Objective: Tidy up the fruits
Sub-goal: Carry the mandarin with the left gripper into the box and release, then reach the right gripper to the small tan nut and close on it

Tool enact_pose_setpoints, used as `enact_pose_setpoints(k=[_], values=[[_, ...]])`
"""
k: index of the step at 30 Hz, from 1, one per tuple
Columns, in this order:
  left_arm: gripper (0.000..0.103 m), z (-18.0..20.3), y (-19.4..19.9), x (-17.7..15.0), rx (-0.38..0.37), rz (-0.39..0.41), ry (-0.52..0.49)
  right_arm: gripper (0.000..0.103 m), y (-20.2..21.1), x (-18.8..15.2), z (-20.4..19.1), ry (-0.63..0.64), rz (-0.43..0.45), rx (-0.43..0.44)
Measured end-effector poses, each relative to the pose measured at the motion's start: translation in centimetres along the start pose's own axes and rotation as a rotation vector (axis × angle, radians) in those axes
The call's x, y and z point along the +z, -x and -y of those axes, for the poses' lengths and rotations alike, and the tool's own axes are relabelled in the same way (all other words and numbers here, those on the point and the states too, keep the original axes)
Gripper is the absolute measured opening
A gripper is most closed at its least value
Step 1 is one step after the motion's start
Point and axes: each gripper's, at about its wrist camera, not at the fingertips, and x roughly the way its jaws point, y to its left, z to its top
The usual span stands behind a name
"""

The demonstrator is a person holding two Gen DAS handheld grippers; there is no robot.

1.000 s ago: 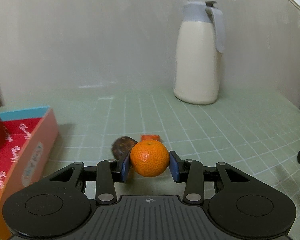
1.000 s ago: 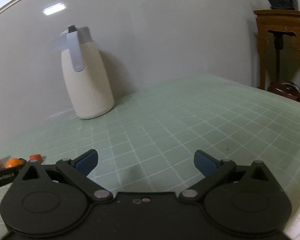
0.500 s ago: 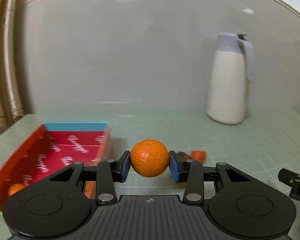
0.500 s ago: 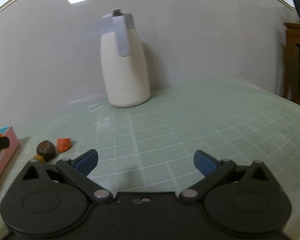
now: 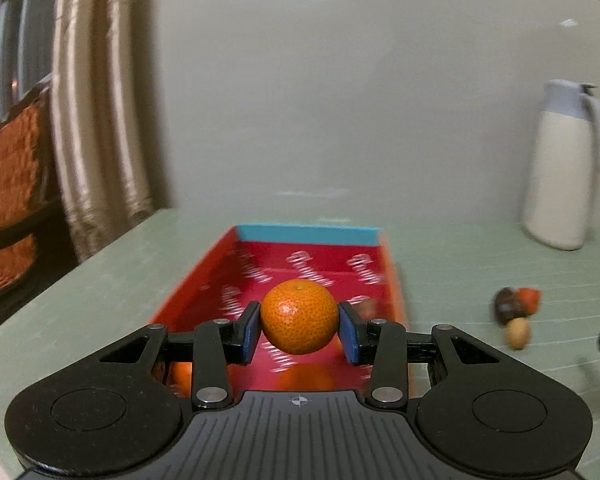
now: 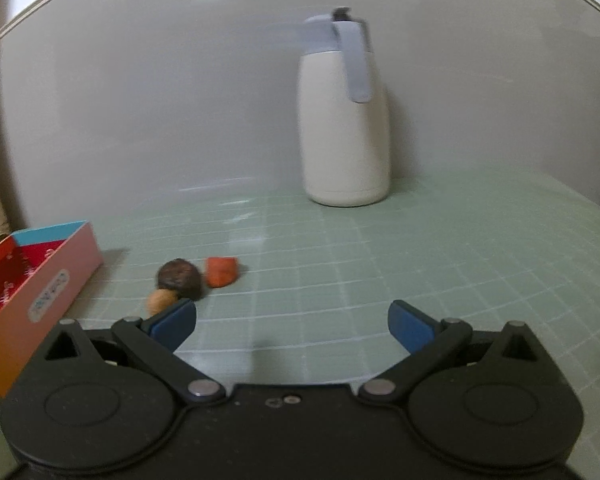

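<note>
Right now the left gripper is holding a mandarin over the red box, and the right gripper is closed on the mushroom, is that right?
Not quite. In the right wrist view the right gripper is open and empty; the mushroom lies on the table beyond it. The left gripper does hold the mandarin over the red box.

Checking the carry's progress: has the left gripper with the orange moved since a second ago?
Yes. The left gripper, shut on the orange, has swung left: the red box now lies straight ahead, the jug far right.
</note>
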Motion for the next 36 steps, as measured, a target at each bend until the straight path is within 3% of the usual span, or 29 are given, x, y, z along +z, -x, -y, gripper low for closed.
enact_pose_setpoints(k=[11,24,27,32,36], values=[[0.041,-3.2,-1.4,-1.0,0.109,-0.043,0.031,0.103,-0.5,0.1,-2.5,0.015,0.002,0.082],[0.042,-6.4,0.3,-1.0,0.113,-0.034,0.087,0.103,-1.3,0.3,-5.0,0.034,-0.003,0.152],[0.064,-7.5,1.2,-1.2,0.096,-0.016,0.122,0.103,-1.4,0.2,-5.4,0.038,-0.005,0.164],[0.067,-8.4,2.7,-1.8,0.106,0.026,0.113,0.103,-1.4,0.2,-5.7,0.039,-0.008,0.170],[0.070,-8.4,2.8,-2.6,0.095,0.012,0.115,0.102,-1.7,0.2,-5.8,0.028,-0.020,0.176]])
